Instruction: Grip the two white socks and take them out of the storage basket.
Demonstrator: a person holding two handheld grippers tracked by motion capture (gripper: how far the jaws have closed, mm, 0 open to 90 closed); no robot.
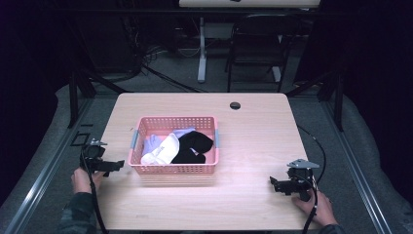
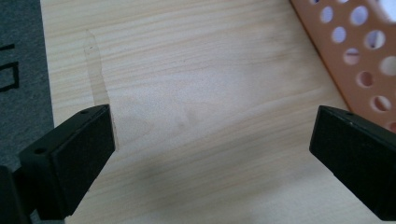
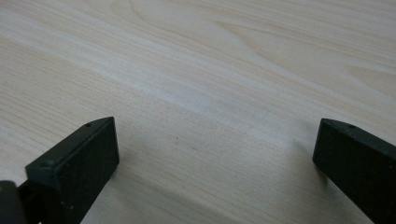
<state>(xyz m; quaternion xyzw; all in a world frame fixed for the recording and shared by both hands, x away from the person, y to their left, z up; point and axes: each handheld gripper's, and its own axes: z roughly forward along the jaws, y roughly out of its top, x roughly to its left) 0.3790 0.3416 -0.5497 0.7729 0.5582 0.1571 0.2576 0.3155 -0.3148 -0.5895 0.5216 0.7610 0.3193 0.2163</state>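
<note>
You're holding your left hand-held gripper [image 1: 117, 165] low at the bench [image 1: 253, 141] edge beside the one pink basket [image 1: 174, 169], jaws gaping; your right hand-held gripper [image 1: 273, 183] is resting front-right, jaws wide. The socks [image 1: 168, 148] are sitting in the basket.

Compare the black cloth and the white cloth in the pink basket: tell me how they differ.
The black cloth is dark and lies toward the right half of the pink perforated plastic basket; the white cloth is pale and lies left of it, toward the middle. The black cloth looks somewhat more spread out, the white one more bunched and elongated. Both are loosely crumpled, touching each other, inside the basket, with neither gripper holding them.
</note>
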